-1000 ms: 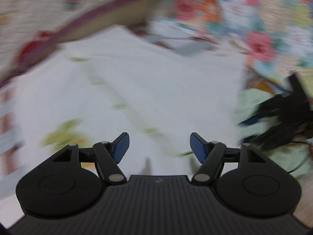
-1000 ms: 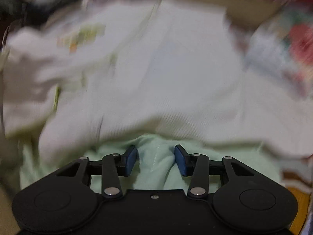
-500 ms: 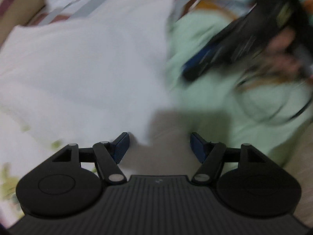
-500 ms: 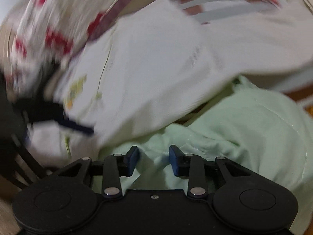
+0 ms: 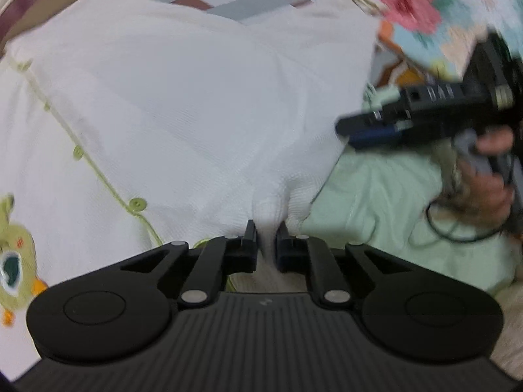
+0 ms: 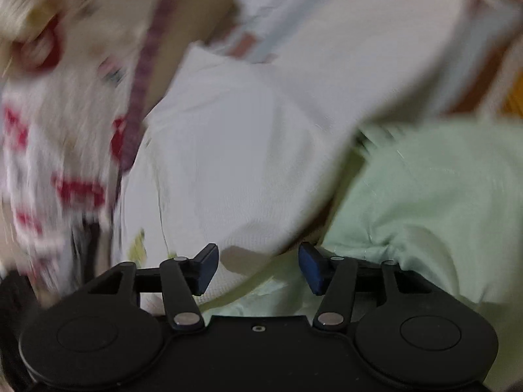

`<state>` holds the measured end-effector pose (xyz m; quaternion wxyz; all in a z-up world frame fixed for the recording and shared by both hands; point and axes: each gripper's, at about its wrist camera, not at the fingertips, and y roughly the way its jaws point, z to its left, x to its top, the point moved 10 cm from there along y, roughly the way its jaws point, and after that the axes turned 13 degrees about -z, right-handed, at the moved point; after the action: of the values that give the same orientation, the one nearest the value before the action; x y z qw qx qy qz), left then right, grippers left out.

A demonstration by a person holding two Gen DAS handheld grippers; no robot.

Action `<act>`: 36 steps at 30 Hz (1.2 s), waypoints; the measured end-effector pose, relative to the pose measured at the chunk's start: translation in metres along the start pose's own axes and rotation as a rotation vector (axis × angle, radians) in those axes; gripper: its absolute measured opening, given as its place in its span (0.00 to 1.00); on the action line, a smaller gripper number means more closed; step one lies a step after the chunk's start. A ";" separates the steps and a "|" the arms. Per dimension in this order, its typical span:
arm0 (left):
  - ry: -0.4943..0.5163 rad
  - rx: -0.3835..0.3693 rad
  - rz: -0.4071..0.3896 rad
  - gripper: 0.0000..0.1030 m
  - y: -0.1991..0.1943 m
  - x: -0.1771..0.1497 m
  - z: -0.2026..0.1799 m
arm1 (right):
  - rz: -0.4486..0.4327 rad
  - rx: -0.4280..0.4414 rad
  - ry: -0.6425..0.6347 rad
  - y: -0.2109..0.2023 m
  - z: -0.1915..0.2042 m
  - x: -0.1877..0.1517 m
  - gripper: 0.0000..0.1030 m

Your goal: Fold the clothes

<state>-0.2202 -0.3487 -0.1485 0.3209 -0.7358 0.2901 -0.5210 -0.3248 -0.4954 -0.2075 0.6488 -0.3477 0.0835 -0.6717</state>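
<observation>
left tongs (image 5: 266,240) pinching white garment (image 5: 183,98), mint garment (image 5: 385,196) beside

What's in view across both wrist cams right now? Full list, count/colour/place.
white garment: 1, white with green button trim and a green animal patch, fills the middle and left of the left wrist view; a bunched edge sits between the left gripper's fingers
green garment: 1, pale mint green, right of the white one, partly beneath its edge
floral cover: 1, multicoloured flowers, top right behind the clothes
striped cloth: 1, grey, dark red and white, behind the white garment
red and white patterned fabric: 1, blurred, left in the right wrist view
left gripper: black, shut on the white garment
right gripper: black, blue pads, open over both garments
hand: 1, holding the right gripper's handle
</observation>
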 end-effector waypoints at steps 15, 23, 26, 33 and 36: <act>-0.055 -0.265 -0.017 0.07 -0.029 -0.008 -0.030 | -0.171 0.169 -0.250 -0.025 0.053 0.012 0.05; 0.085 -0.295 0.164 0.10 -0.011 -0.047 -0.058 | -0.035 -0.114 -0.489 -0.036 0.009 -0.018 0.03; 0.031 -0.290 0.126 0.10 -0.017 -0.037 -0.049 | -0.057 -0.212 -0.673 -0.043 0.029 -0.021 0.10; -0.194 -0.247 -0.030 0.37 -0.055 -0.007 0.001 | -0.097 -0.055 -0.974 -0.040 0.105 -0.038 0.38; -0.290 -0.186 -0.084 0.39 -0.074 0.000 0.033 | 0.037 -0.034 -0.981 -0.011 0.100 -0.064 0.39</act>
<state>-0.1818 -0.2970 -0.0992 0.2680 -0.8412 0.2567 -0.3932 -0.2817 -0.4008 -0.1496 0.6179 -0.6320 -0.2147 -0.4156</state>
